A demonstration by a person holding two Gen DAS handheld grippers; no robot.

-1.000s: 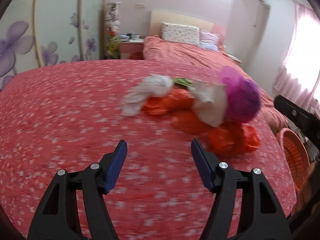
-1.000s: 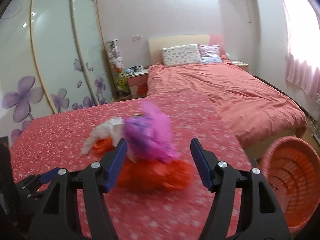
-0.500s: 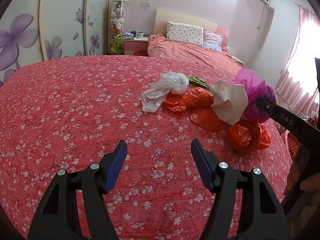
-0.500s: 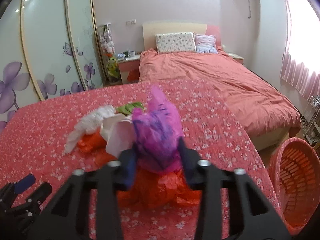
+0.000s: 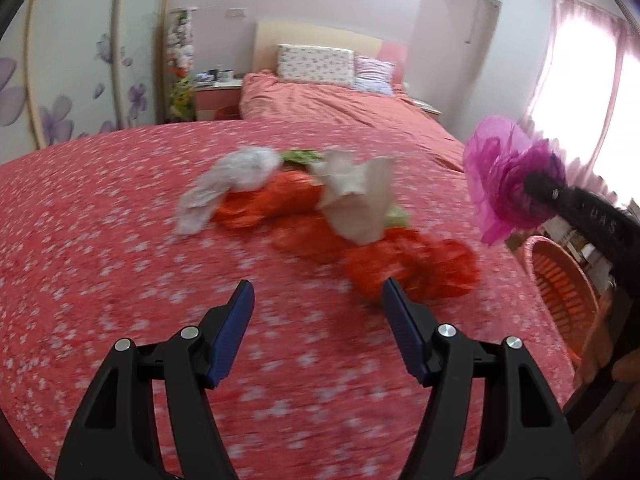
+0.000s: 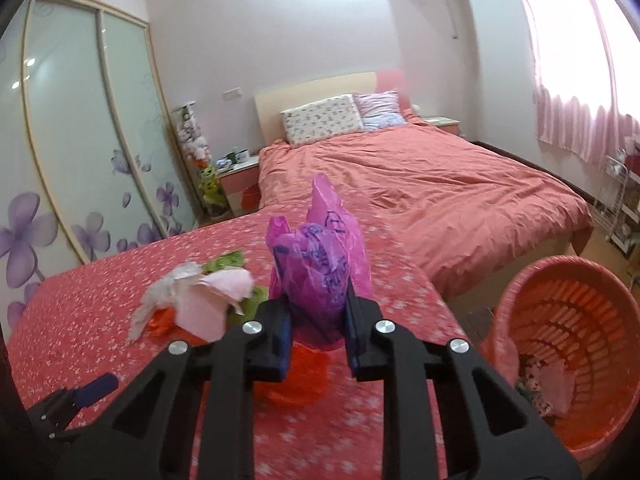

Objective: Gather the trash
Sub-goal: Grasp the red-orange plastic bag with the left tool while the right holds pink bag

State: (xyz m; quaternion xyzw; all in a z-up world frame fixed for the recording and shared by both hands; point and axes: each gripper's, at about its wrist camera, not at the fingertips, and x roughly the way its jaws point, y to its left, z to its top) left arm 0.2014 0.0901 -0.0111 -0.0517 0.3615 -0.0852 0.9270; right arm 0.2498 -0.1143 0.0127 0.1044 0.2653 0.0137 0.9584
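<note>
Purple bag (image 6: pixel 320 268) pinched in closing right gripper (image 6: pixel 318 330), apparently lifted above bedspread (image 6: pixel 80 312), left gripper (image 5: pixel 318 312) spread, angled down

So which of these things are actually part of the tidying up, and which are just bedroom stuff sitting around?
Part of the job:
- purple plastic bag, right gripper closing on it
- orange bags
- white bag
- crumpled paper
- green scrap
- orange basket
- left gripper, open and empty

Just lying about:
- pillows
- nightstand
- wardrobe
</note>
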